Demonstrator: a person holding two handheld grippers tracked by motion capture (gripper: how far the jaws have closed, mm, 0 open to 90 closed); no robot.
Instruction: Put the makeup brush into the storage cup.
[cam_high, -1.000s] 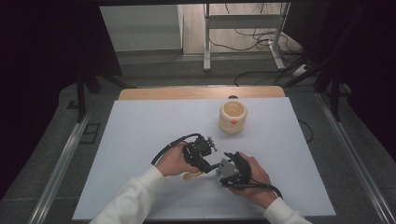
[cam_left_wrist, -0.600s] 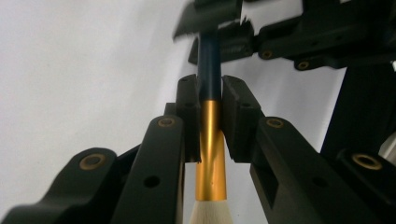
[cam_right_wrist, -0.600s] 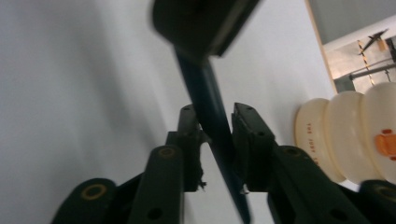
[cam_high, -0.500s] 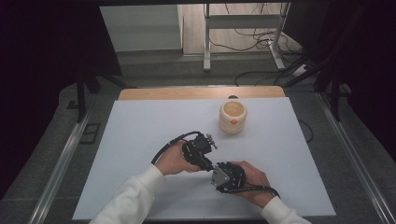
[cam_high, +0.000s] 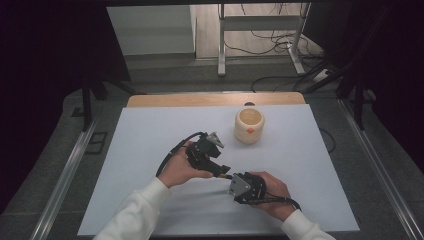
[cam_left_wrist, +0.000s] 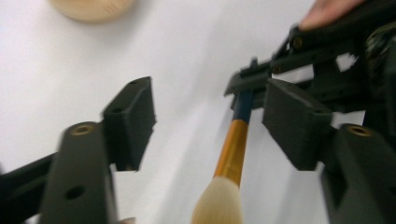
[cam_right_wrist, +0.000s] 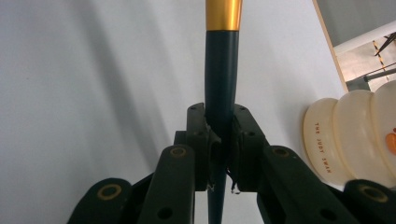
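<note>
Right gripper (cam_right_wrist: 219, 140) clamps a makeup brush (cam_left_wrist: 232, 154) by its dark handle; left gripper (cam_left_wrist: 205, 121) spreads wide around its gold ferrule.

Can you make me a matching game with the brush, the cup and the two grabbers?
Things:
1. brush
2. cream cup
3. left gripper
4. right gripper

States:
A. jaws wide open
B. standing alone, farther up the white table
C. jaws shut on a dark handle
D. gold band and pale bristles

Pairs: 1-D, 2-B, 3-A, 4-C
</note>
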